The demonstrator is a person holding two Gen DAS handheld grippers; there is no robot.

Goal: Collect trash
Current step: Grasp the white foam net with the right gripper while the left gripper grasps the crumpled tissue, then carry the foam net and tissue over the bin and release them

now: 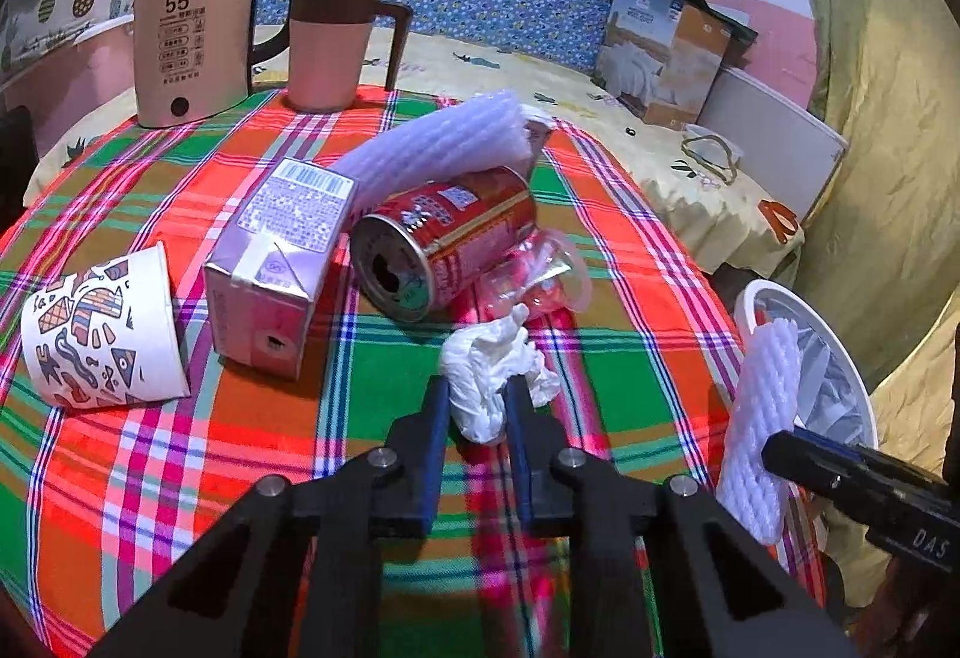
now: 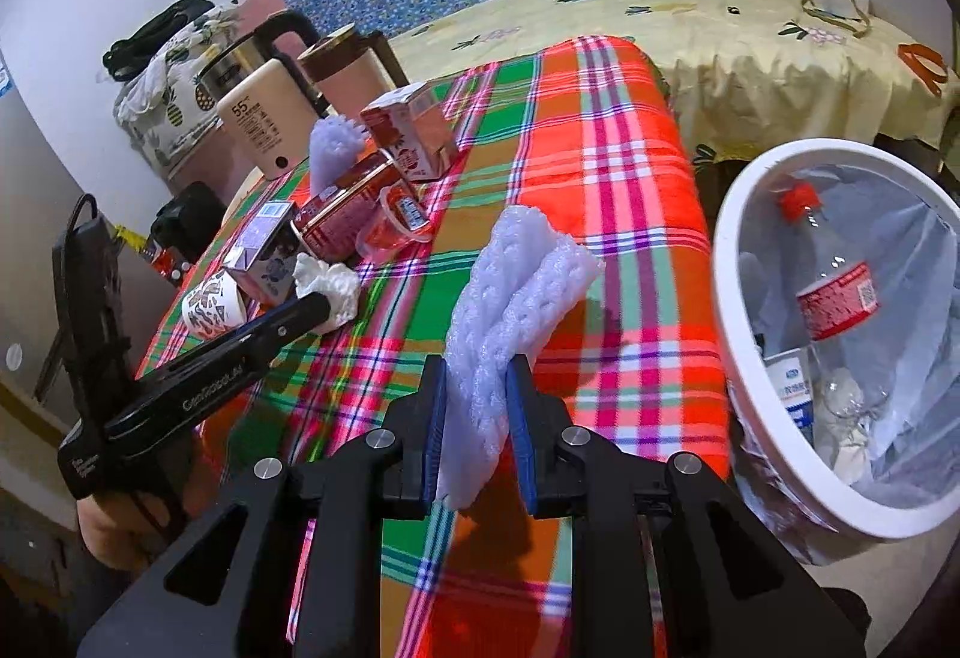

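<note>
My left gripper is shut on a crumpled white tissue that rests on the plaid tablecloth. Just beyond it lie a red drink can, a clear jelly cup, a pink carton and a tipped paper cup. My right gripper is shut on a white foam net sleeve, held above the table's right part, left of the white bin. From the left wrist view the sleeve hangs by the bin's rim.
Inside the bin's plastic liner lies a clear bottle with a red cap. A second foam sleeve rests behind the can. A kettle and a pink lidded mug stand at the table's far edge. A bed with a yellow cover lies behind.
</note>
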